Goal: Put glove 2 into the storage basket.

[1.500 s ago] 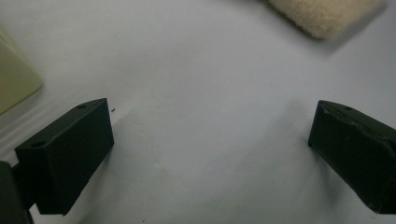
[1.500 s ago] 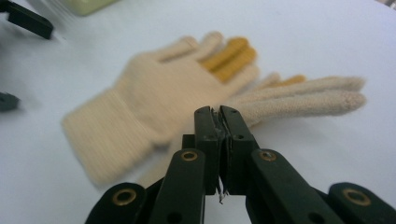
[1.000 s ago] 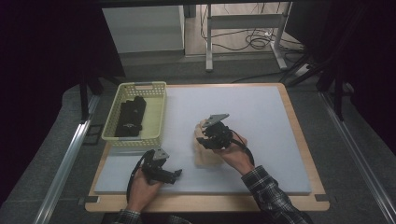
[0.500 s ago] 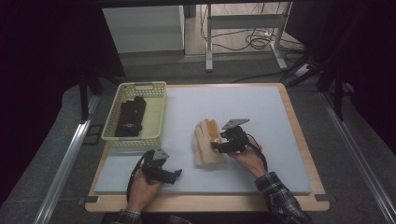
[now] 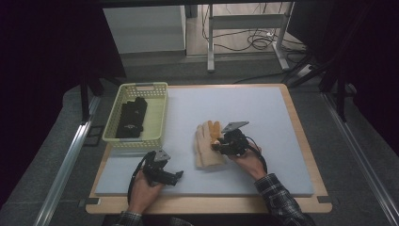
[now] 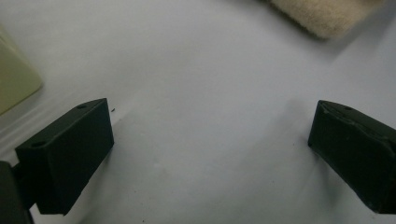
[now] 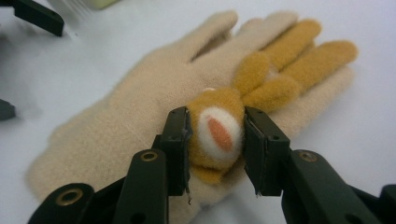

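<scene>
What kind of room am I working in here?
Likely a lab or recording bench, not a home: a padded table on a frame, loose cables on the floor behind, a desk leg, dark surroundings.

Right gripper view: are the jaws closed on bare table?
No, the right gripper pinches the orange plush part on the beige glove.

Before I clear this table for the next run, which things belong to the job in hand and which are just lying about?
In the job:
- beige glove
- orange patch on it, pinched in the right gripper

Lying about:
- yellow basket
- black item in the basket
- left gripper, jaws apart over the bare mat
</scene>
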